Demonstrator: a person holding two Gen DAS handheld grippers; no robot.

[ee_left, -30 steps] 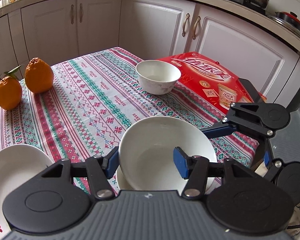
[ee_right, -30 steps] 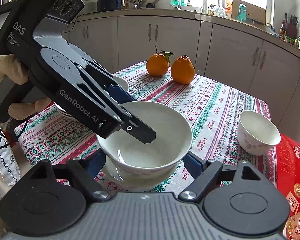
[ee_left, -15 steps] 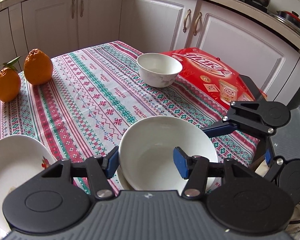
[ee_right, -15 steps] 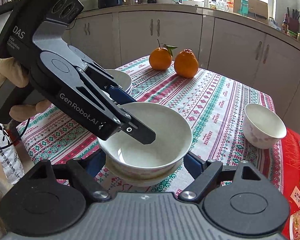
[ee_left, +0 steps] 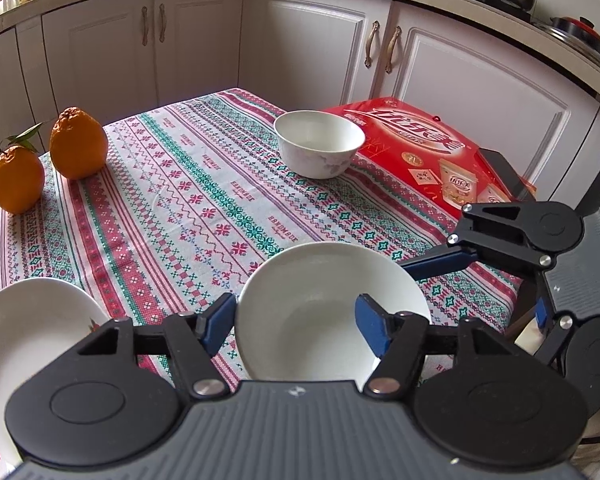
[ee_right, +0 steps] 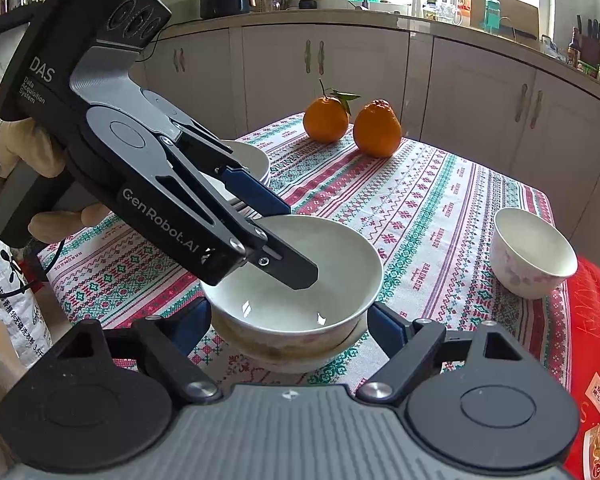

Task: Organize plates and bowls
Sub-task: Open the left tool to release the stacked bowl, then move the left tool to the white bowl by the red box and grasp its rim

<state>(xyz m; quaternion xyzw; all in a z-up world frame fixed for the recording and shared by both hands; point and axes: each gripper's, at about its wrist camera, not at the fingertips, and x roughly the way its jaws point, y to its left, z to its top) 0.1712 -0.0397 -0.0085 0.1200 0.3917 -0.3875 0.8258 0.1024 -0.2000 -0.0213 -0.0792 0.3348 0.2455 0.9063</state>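
Observation:
A large white bowl (ee_left: 324,304) (ee_right: 300,280) rests on a shallow dish (ee_right: 296,356) near the table's front edge. My left gripper (ee_left: 296,328) is shut on the bowl's rim, one finger inside and one outside; it also shows in the right wrist view (ee_right: 268,236). My right gripper (ee_right: 288,324) is open with its fingers either side of the bowl and dish. A small white bowl (ee_left: 319,142) (ee_right: 534,252) stands further back. White plates (ee_left: 24,344) (ee_right: 248,160) lie to the left.
Two oranges (ee_left: 52,156) (ee_right: 352,122) sit at the far corner of the patterned tablecloth (ee_left: 180,200). A red box (ee_left: 432,148) lies at the right edge by the small bowl. White cabinets surround the table.
The left gripper has lifted and drawn the large bowl slightly back; the dish under it no longer shows in the left wrist view. The right gripper stays open around it.

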